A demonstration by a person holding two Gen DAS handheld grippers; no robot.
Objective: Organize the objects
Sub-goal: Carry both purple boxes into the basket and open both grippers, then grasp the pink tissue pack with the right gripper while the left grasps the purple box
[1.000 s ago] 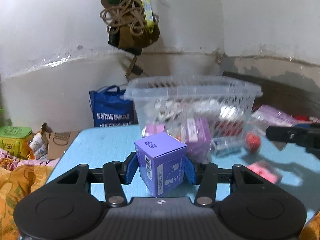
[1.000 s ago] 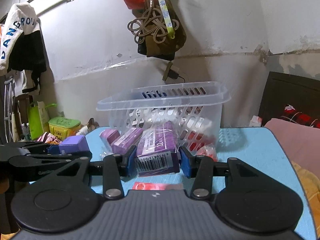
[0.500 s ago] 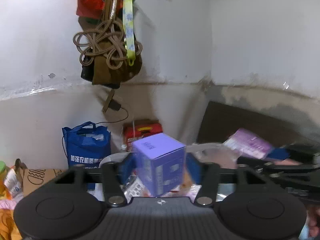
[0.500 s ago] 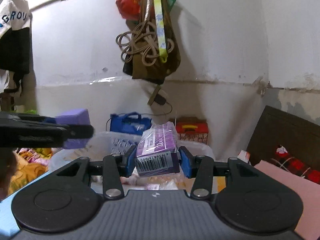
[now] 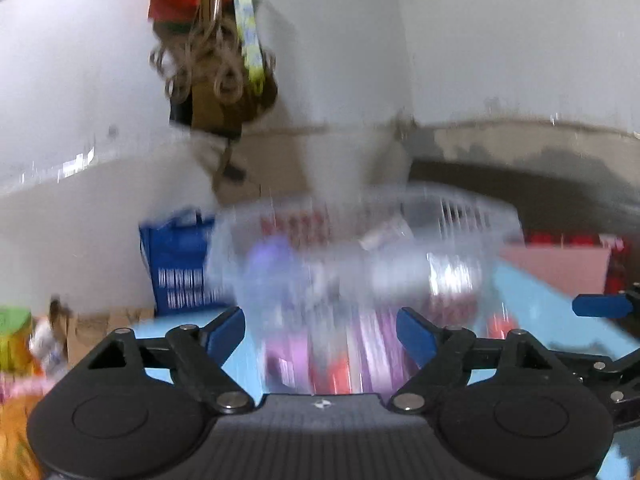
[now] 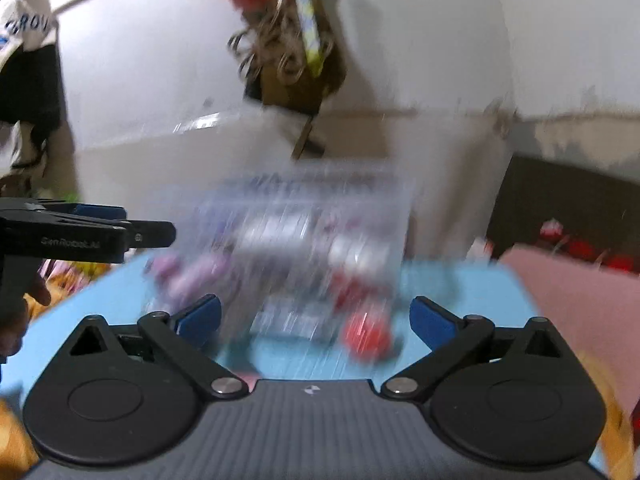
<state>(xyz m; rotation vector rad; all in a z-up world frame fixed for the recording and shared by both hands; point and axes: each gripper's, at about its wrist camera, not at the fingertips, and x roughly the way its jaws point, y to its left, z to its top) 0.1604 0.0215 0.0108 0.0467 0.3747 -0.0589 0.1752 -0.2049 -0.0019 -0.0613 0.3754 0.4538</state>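
Both claws, left (image 5: 320, 334) and right (image 6: 316, 320), stood apart, holding nothing. Best approach, imo: slow down, pick one packet at 12 o'clock by the basket (image 5: 472, 216).

White wall (image 5: 500, 60), blue table (image 6: 100, 312)

Left claw (image 5: 320, 334): black body, blue pads (image 5: 224, 330). Right claw (image 6: 316, 320): black body, blue pads (image 6: 430, 320). Worktop (image 6: 100, 304): light blue. Basket (image 5: 460, 216): clear plastic with a slotted wall; contents blurred, showing purple, red and white patches. Bag (image 5: 176, 264) behind the worktop: dark blue with white lettering. Hanging bundle (image 5: 216, 52) on the white wall: red top, brown cord loops, a yellow-green patterned strap. Round item (image 6: 366, 334) on the worktop: red.
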